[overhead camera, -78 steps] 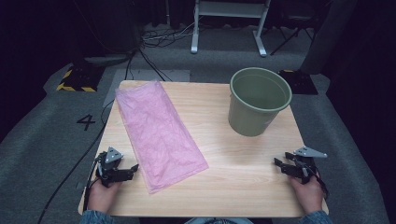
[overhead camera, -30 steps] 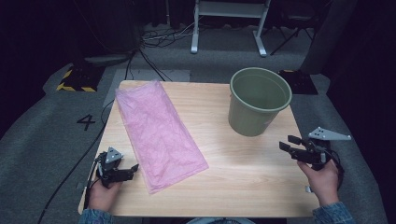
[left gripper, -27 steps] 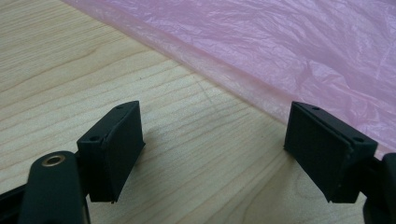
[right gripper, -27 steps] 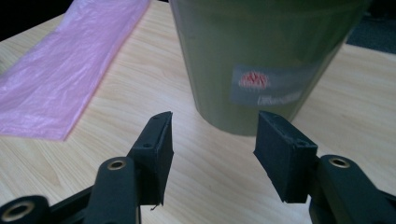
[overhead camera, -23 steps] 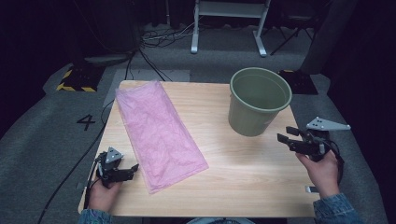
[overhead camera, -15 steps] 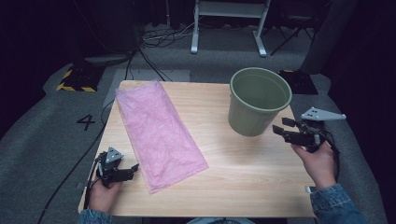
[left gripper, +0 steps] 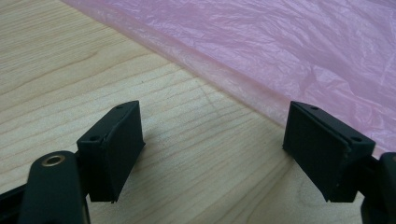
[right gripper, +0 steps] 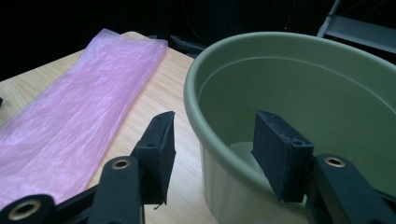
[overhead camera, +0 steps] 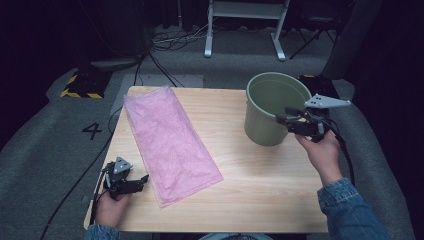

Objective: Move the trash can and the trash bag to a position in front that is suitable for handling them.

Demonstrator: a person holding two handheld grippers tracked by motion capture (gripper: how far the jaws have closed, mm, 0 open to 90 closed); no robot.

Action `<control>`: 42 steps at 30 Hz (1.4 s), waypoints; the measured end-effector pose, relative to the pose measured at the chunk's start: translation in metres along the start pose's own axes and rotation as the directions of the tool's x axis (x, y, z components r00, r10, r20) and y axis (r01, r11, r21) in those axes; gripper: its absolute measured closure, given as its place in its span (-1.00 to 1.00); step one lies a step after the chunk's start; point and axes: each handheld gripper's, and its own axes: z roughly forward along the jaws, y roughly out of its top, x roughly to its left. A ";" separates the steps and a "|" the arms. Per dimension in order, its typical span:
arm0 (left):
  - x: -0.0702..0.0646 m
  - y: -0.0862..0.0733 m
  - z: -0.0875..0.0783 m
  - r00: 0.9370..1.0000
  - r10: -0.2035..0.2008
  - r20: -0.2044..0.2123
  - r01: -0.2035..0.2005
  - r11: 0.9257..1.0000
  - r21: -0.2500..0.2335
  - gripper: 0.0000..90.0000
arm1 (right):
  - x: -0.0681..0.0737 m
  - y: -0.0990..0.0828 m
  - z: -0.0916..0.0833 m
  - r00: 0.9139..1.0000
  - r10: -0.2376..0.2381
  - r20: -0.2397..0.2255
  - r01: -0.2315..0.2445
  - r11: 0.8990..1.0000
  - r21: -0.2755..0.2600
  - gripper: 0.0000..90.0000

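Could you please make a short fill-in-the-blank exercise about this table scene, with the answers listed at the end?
1. The plastic bag lying flat on the table is ____ in colour.
2. The jaws of the right gripper straddle the rim of the green ____.
3. The left gripper rests beside the bag with its jaws ____.
4. The inside of the bucket is ____.

Answers: pink; bucket; open; empty

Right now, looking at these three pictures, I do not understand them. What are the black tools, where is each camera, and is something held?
A person holds a two-jaw tool in each hand. One camera looks down from above; one rides on each tool. On the wooden table lie a pink plastic bag and a green bucket. The left gripper rests open beside the bag's edge, holding nothing. The right gripper has one jaw outside and one inside the bucket's rim; its jaws have just been closing, but they do not press on it yet.
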 end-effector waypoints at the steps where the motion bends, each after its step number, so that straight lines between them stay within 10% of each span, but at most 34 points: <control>1: 0.000 0.000 0.000 1.000 0.000 0.000 0.000 1.000 0.000 -0.56 | -0.001 0.001 0.005 1.000 0.003 -0.006 -0.003 1.000 0.003 0.10; 16: 0.000 0.000 0.000 1.000 0.001 -0.001 -0.001 1.000 0.000 -0.56 | 0.014 0.007 0.046 0.993 -0.010 -0.116 0.016 0.999 0.051 0.33; 26: 0.000 0.000 0.000 1.000 0.001 -0.001 -0.001 1.000 0.000 -0.56 | 0.034 0.001 0.037 0.988 -0.097 -0.117 0.104 0.993 0.050 0.59; 42: 0.000 0.000 0.000 1.000 -0.003 -0.001 0.003 1.000 -0.002 -0.56 | 0.083 -0.012 0.009 0.951 -0.169 -0.260 0.185 0.982 0.038 0.58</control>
